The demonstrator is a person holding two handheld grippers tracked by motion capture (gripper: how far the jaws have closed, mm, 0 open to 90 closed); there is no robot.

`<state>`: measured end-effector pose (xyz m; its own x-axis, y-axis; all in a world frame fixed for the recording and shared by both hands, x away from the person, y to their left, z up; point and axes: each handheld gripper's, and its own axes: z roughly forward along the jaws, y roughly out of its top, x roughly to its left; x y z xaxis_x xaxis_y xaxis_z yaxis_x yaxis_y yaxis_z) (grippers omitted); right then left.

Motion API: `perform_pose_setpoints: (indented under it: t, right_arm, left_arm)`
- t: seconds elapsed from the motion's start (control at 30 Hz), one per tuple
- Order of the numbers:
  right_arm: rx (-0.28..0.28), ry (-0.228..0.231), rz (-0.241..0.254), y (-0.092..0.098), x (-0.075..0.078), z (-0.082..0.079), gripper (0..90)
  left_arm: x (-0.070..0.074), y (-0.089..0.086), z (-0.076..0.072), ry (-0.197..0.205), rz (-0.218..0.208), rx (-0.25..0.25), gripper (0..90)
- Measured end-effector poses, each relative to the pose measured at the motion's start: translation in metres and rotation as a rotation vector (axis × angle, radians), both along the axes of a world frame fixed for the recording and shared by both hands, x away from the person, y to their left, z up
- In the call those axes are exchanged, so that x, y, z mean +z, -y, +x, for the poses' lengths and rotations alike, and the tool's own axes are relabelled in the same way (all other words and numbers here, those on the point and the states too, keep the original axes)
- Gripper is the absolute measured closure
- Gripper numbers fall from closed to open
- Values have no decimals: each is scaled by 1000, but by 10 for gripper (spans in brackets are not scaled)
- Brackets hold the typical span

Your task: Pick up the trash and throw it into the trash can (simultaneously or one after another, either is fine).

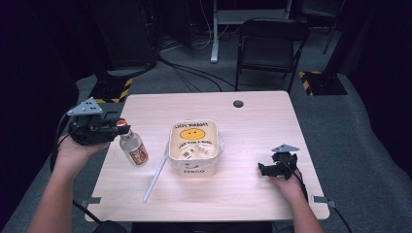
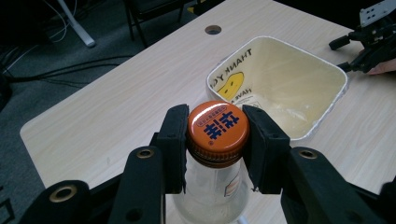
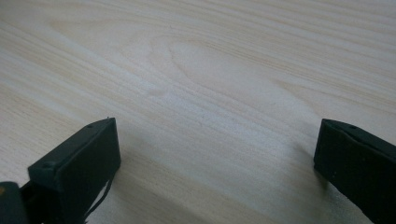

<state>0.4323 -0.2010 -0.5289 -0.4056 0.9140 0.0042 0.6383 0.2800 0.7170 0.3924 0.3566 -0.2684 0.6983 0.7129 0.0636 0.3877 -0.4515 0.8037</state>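
I see a wooden table with a cream tub in the middle; it has a yellow smiley face inside. Left of the tub is my clear glass bottle, tilted, with a small label and an orange cap. My left gripper squeezes that cap from both sides. My right gripper sits wide apart, holding nothing.

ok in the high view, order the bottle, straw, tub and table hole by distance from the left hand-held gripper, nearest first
1. bottle, cap clamped in the left hand-held gripper
2. straw, just right of the bottle
3. tub, table middle
4. hole, far edge
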Motion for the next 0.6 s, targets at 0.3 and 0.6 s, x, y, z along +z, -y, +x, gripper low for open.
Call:
perform_pose_setpoints:
  t: [0.3,0.6]
  right_arm:
    - [1,0,-1,0,0,0,0]
    - [1,0,-1,0,0,0,0]
  left_arm:
    - [20,11,3,20,-5,-18,625]
    - [37,24,8,35,-2,-47,625]
